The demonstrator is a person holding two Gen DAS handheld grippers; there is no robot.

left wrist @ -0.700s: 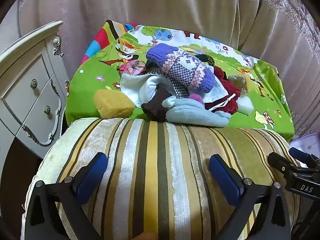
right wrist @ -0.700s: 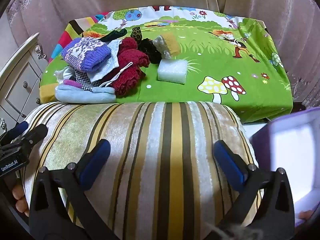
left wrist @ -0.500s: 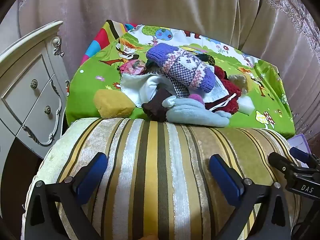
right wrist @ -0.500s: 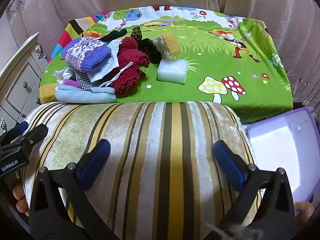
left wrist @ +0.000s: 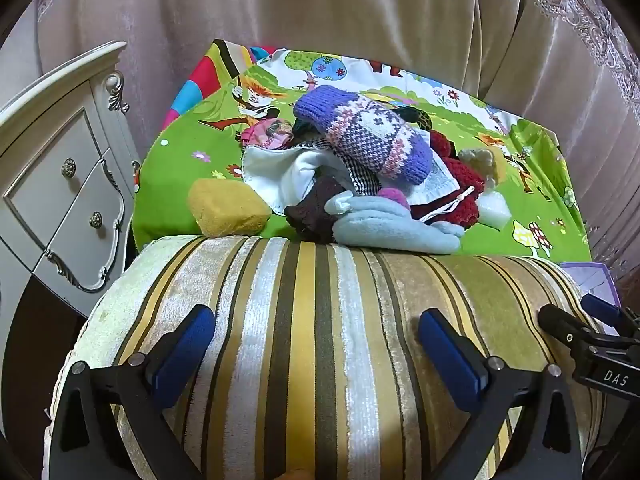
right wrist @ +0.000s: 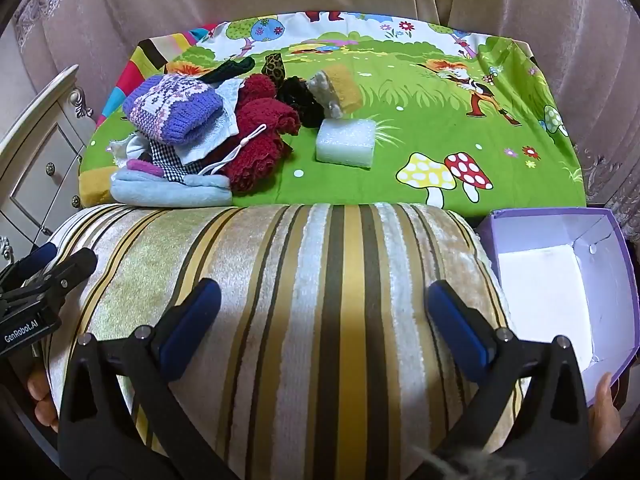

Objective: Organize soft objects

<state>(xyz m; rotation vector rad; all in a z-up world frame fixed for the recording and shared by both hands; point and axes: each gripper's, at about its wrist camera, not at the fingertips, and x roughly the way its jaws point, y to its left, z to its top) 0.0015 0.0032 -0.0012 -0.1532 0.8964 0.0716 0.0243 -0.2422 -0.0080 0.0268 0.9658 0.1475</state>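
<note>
A heap of soft things lies on the green cartoon cloth: a purple knitted piece on top, a light blue glove in front, dark red knitwear, a white sponge block and a yellow sponge. My left gripper and right gripper both stand open above a striped cushion, short of the heap, with nothing between their fingers. A purple box with a white inside sits at the right, with a hand at its near corner.
A white chest of drawers stands at the left. Beige curtains hang behind the cloth. Another yellow sponge with a grey pad lies behind the white block. The right half of the cloth bears nothing.
The purple box has come into the right wrist view at the lower right and moved further in. Both grippers and the heap have stayed where they were.
</note>
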